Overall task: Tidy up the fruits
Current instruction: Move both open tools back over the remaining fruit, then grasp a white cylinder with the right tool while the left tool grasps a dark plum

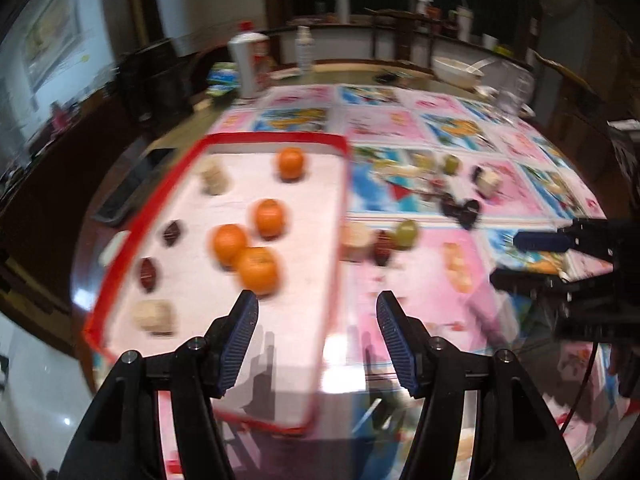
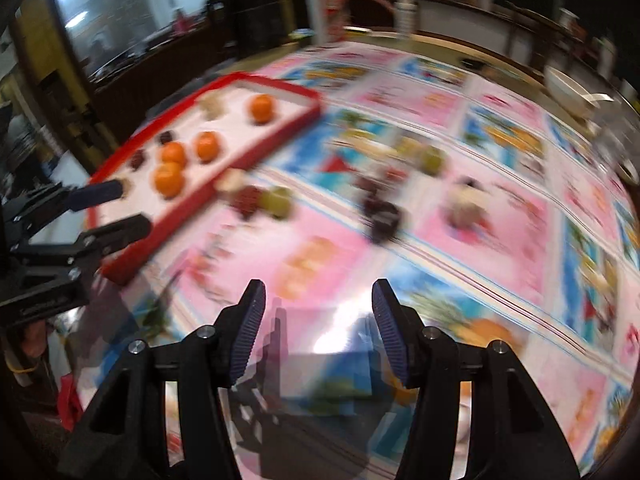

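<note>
My left gripper (image 1: pixel 316 312) and right gripper (image 2: pixel 318 302) both hang with fingers spread, empty; four oranges (image 1: pixel 229 243) and some small pieces sit in the red tray (image 1: pixel 120 236), several fruits (image 2: pixel 276 202) lie loose on the counter (image 2: pixel 500 216), perhaps half sorted.

A white bowl (image 1: pixel 457 69) stands at the far edge of the table. A white bottle (image 1: pixel 304 47) and a tall white cup (image 1: pixel 247 65) stand there too.

A round table (image 1: pixel 420 300) under a patterned cloth carries a red-rimmed tray (image 1: pixel 276 138), loose fruits (image 1: pixel 406 234) and a white bowl (image 1: pixel 456 70)
</note>
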A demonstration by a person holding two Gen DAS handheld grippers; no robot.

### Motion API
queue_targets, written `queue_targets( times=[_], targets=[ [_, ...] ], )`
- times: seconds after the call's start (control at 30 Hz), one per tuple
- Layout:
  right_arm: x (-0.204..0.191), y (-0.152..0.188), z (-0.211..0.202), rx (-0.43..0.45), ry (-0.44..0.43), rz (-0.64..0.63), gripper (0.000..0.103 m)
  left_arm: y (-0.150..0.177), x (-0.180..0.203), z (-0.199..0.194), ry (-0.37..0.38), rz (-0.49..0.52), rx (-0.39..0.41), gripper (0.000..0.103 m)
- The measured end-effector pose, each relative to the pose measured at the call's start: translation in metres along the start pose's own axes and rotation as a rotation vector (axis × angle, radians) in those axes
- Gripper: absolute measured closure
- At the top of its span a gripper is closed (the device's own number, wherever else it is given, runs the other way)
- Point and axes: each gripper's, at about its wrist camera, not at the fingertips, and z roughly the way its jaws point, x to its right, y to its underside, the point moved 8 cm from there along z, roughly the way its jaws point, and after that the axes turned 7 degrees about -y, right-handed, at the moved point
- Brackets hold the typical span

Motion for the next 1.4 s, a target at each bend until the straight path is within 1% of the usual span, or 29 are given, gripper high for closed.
queue_targets(
  times=[0.1, 0.2, 0.27, 0.33, 0.37, 0.43, 0.53, 0.63, 0.73, 0.77, 0.8, 0.83, 0.87, 0.9, 1.0, 1.1, 1.13, 1.17, 1.2, 1.23, 1.27, 1.3, 1.4],
  targets=[
    [0.035, 0.009, -0.010, 0.014, 0.021, 0.061, 0.046, -0.002, 0.031, 0.009, 0.036, 0.023, -0.022, 0.041],
    [0.061, 0.012, -0.015, 0.028, 0.024, 0.120, 0.046, -0.010, 0.059, 0.020, 0.049, 0.039, -0.038, 0.041],
    [0.076, 0.013, -0.017, 0.034, 0.022, 0.157, 0.046, -0.017, 0.074, 0.027, 0.064, 0.030, -0.042, 0.041],
    [0.089, 0.013, -0.017, 0.039, 0.012, 0.188, 0.046, -0.027, 0.091, 0.033, 0.102, 0.018, -0.049, 0.041],
    [0.095, 0.014, -0.017, 0.042, 0.006, 0.200, 0.046, -0.033, 0.099, 0.038, 0.104, 0.012, -0.046, 0.041],
    [0.103, 0.014, -0.017, 0.043, 0.001, 0.207, 0.046, -0.041, 0.110, 0.046, 0.109, -0.002, -0.052, 0.041],
    [0.114, 0.012, -0.018, 0.056, -0.009, 0.214, 0.046, -0.050, 0.122, 0.062, 0.114, -0.055, -0.087, 0.041],
    [0.127, 0.004, -0.015, 0.067, -0.020, 0.216, 0.046, -0.056, 0.127, 0.071, 0.122, -0.106, -0.101, 0.041],
    [0.136, -0.005, -0.006, 0.066, -0.035, 0.205, 0.046, -0.056, 0.130, 0.079, 0.119, -0.130, -0.121, 0.042],
    [0.138, -0.008, -0.002, 0.065, -0.042, 0.199, 0.046, -0.056, 0.131, 0.082, 0.117, -0.135, -0.130, 0.044],
    [0.139, -0.012, 0.001, 0.068, -0.050, 0.195, 0.046, -0.057, 0.132, 0.081, 0.104, -0.135, -0.112, 0.048],
    [0.140, -0.018, 0.006, 0.073, -0.064, 0.190, 0.046, -0.057, 0.133, 0.082, 0.108, -0.131, -0.116, 0.052],
    [0.139, -0.022, 0.009, 0.075, -0.073, 0.185, 0.046, -0.057, 0.133, 0.081, 0.095, -0.124, -0.109, 0.059],
    [0.139, -0.026, 0.013, 0.077, -0.083, 0.178, 0.046, -0.057, 0.133, 0.080, 0.095, -0.121, -0.104, 0.063],
    [0.128, -0.040, 0.028, 0.065, -0.117, 0.128, 0.046, -0.057, 0.131, 0.079, 0.118, -0.132, -0.109, 0.064],
    [0.116, -0.048, 0.037, 0.052, -0.118, 0.063, 0.047, -0.056, 0.131, 0.079, 0.126, -0.124, -0.106, 0.064],
    [0.110, -0.051, 0.041, 0.045, -0.115, 0.036, 0.048, -0.056, 0.131, 0.080, 0.127, -0.121, -0.104, 0.064],
    [0.109, -0.052, 0.043, 0.043, -0.105, 0.018, 0.058, -0.056, 0.131, 0.079, 0.127, -0.119, -0.101, 0.064],
    [0.106, -0.053, 0.045, 0.039, -0.058, -0.025, 0.070, -0.056, 0.131, 0.079, 0.131, -0.120, -0.097, 0.065],
    [0.106, -0.053, 0.046, 0.033, -0.049, -0.037, 0.070, -0.056, 0.131, 0.079, 0.131, -0.111, -0.091, 0.065],
    [0.105, -0.052, 0.046, 0.033, -0.043, -0.046, 0.070, -0.056, 0.132, 0.078, 0.139, -0.106, -0.089, 0.069],
    [0.106, -0.052, 0.045, 0.033, -0.039, -0.048, 0.071, -0.056, 0.134, 0.077, 0.168, -0.107, -0.086, 0.076],
    [0.109, -0.046, 0.039, 0.037, -0.025, -0.044, 0.071, -0.055, 0.134, 0.077, 0.172, -0.109, -0.085, 0.076]
  ],
)
